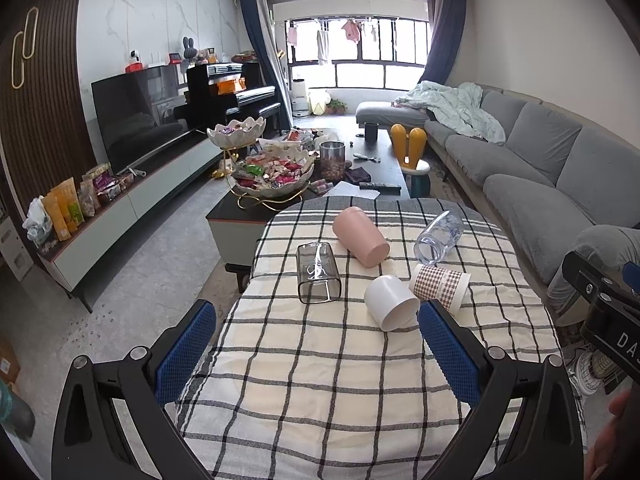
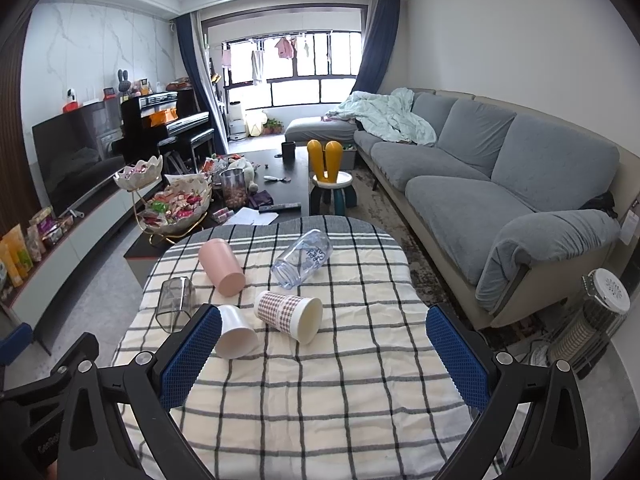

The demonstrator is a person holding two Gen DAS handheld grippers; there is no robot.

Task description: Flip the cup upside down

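Several cups lie on their sides on a checked tablecloth [image 1: 328, 380]: a smoky square glass [image 1: 318, 273], a pink cup [image 1: 360, 236], a clear printed cup [image 1: 439, 237], a checked paper cup [image 1: 440, 285] and a white cup [image 1: 391, 302]. They also show in the right wrist view: glass [image 2: 175, 298], pink [image 2: 221, 266], clear [image 2: 302, 258], checked [image 2: 289, 314], white [image 2: 235, 337]. My left gripper [image 1: 316, 320] is open and empty, short of the cups. My right gripper [image 2: 324, 330] is open and empty, near the white and checked cups.
A coffee table [image 1: 384, 160] with snack bowls and a jar stands beyond the table. A grey sofa [image 2: 500, 184] runs along the right. A TV cabinet [image 1: 132, 200] is on the left. A heater [image 2: 592, 320] stands at the right. The right gripper's body [image 1: 604, 312] shows at the left view's edge.
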